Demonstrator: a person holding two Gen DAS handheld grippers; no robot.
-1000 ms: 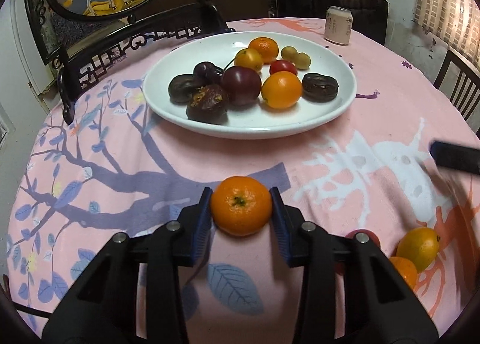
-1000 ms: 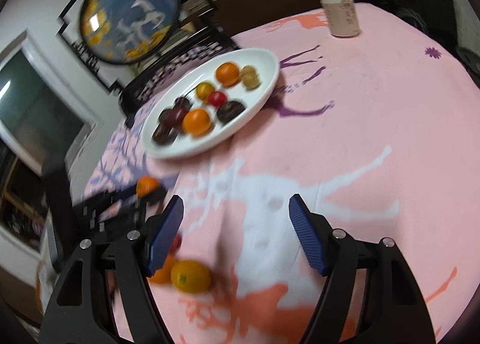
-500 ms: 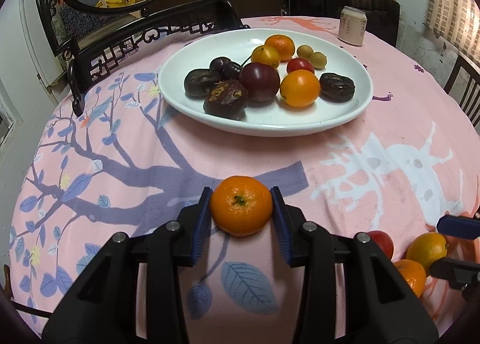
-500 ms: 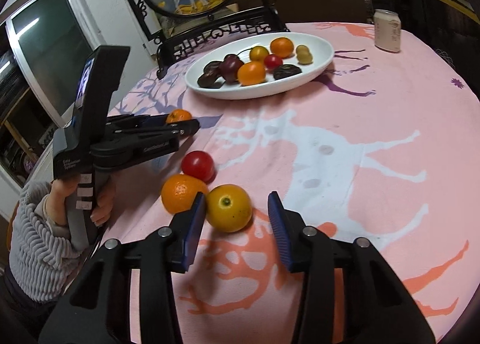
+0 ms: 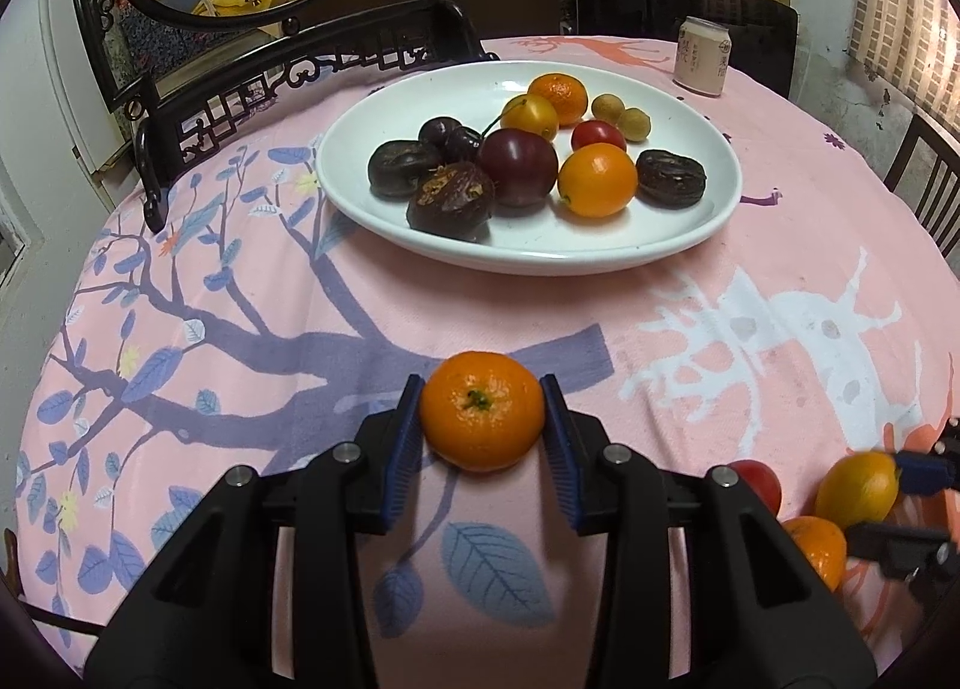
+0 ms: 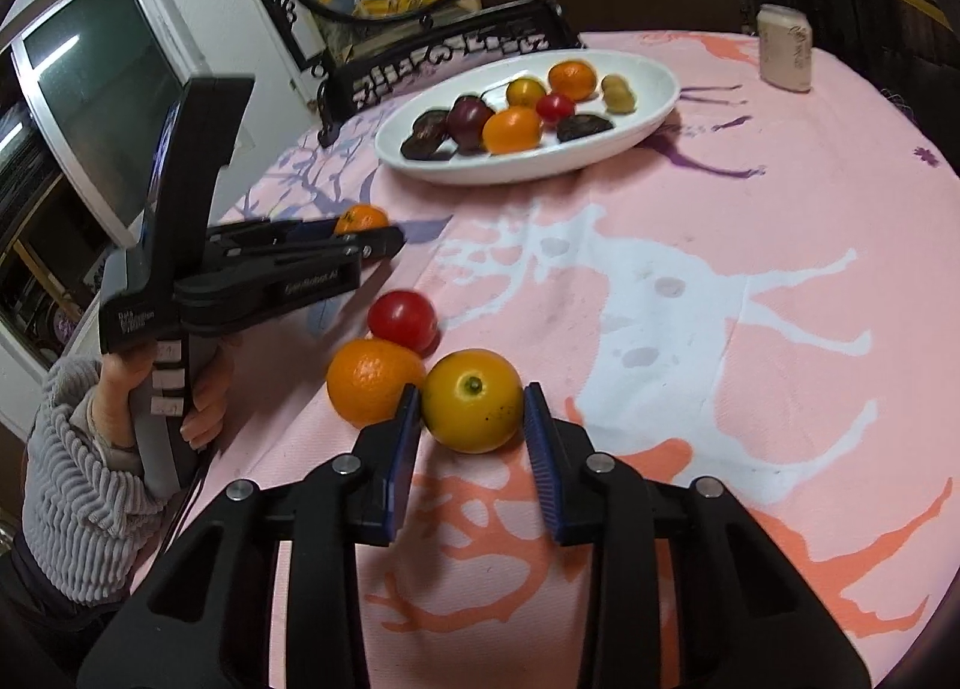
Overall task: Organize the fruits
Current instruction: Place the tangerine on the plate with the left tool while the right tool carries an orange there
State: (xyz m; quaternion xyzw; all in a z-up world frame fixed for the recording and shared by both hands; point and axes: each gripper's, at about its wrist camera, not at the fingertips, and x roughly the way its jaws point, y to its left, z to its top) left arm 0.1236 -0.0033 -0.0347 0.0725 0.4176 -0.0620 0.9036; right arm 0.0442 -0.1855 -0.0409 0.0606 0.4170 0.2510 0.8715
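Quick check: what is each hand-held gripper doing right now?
Left hand-held gripper: shut on the tangerine.
Right hand-held gripper: around the yellow citrus, contact unclear.

One plate (image 5: 708, 227), one can (image 5: 702, 57), two claws (image 5: 483, 437) (image 6: 472, 440).

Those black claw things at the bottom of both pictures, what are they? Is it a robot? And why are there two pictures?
Not a robot. A person holds two grabber tools, one per hand, each with a camera looking out along its two fingers. So each picture is one tool's view.

The left gripper has its fingers closed on a tangerine. From the other camera you see that tool from the side, with the hand holding it.

The right gripper has its fingers on both sides of a yellow-orange fruit; whether it is squeezing yet is unclear. Beside it lie an orange and a red fruit.

A white plate of fruit and a can sit on the pink tablecloth.
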